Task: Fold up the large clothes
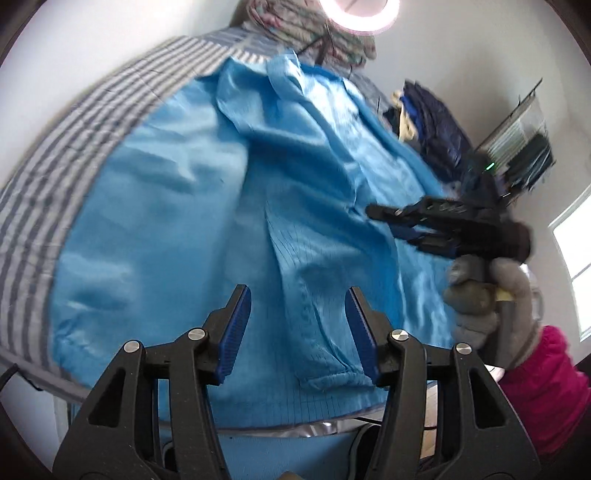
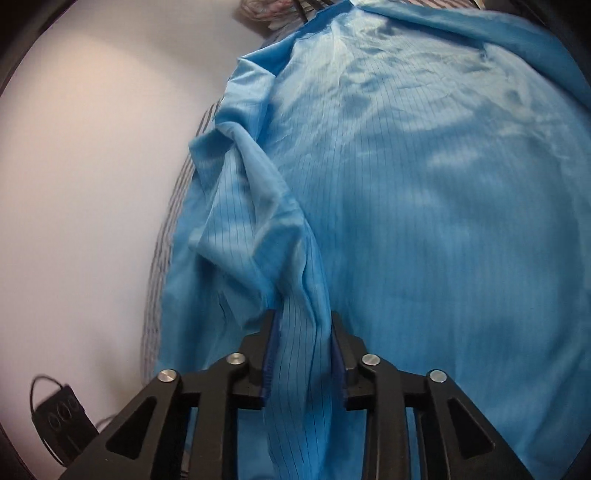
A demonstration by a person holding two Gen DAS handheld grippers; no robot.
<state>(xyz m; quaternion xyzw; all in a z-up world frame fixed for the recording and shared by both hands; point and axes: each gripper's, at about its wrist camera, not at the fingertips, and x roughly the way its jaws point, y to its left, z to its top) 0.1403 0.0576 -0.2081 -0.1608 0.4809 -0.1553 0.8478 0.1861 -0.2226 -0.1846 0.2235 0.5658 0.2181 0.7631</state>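
A large shiny light-blue garment (image 1: 184, 221) with fine dark lines lies spread over a striped bed sheet (image 1: 74, 147). My left gripper (image 1: 299, 332) hovers over its near hem, jaws wide apart, touching nothing. In the left wrist view my right gripper (image 1: 384, 221) hangs over the garment's right side, held by a grey-gloved hand (image 1: 480, 295) with a pink sleeve (image 1: 546, 387). In the right wrist view a bunched fold of the garment (image 2: 443, 221) runs between the parted jaws of the right gripper (image 2: 304, 350); the pads stand apart and do not clamp it.
A pile of dark blue clothes (image 1: 432, 122) sits at the bed's far right, with patterned fabric (image 1: 295, 18) and a ring light (image 1: 358, 14) at the head. The striped sheet's edge (image 2: 162, 258) borders a pale floor holding a black device (image 2: 59, 424).
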